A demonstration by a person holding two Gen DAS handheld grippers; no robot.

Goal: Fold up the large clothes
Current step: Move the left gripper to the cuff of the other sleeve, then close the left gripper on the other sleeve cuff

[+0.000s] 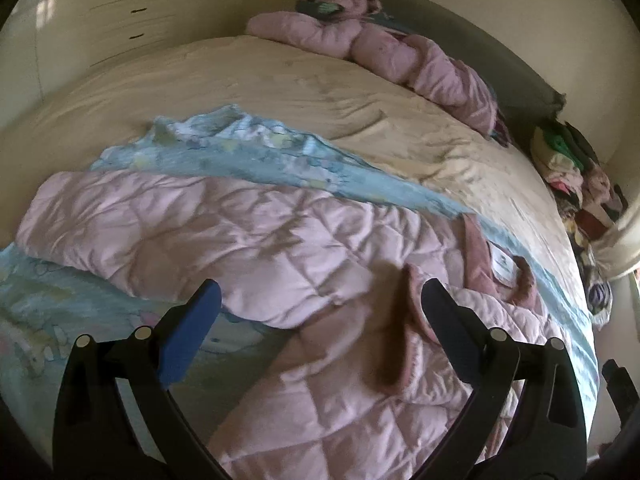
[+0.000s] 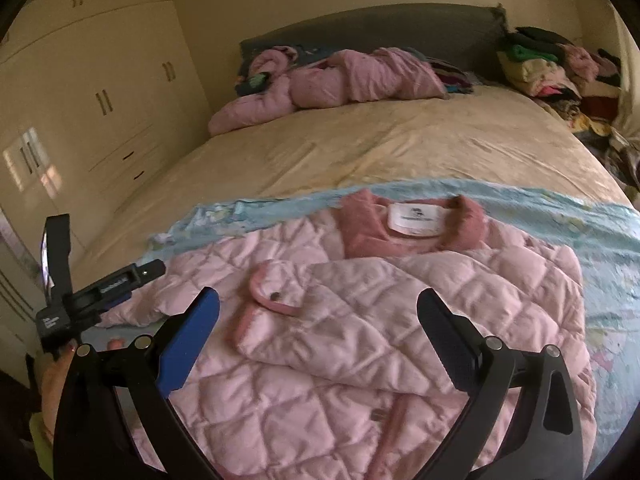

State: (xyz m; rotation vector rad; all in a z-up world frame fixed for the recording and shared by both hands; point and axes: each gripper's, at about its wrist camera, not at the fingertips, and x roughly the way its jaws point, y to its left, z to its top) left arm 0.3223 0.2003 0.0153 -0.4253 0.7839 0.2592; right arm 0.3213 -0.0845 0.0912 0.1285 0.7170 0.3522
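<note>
A pink quilted jacket (image 2: pixel 360 312) lies on a light blue patterned blanket (image 2: pixel 600 248) at the near end of the bed. Its darker pink collar with a white label (image 2: pixel 416 220) points toward the headboard, and one sleeve with a cuff (image 2: pixel 272 296) is folded across the front. In the left wrist view the same jacket (image 1: pixel 240 232) spreads out under my left gripper (image 1: pixel 320 300), which is open and holds nothing. My right gripper (image 2: pixel 318 304) hovers open above the folded sleeve, empty. The left gripper's body (image 2: pixel 100 292) and a hand (image 2: pixel 56 376) show at the left.
A second pink quilted garment (image 2: pixel 320 76) lies crumpled by the grey headboard (image 2: pixel 360 28). The cream bedsheet (image 2: pixel 360 140) covers the middle of the bed. A heap of mixed clothes (image 2: pixel 552 64) sits at the far right. Cream wardrobes (image 2: pixel 80 80) line the left wall.
</note>
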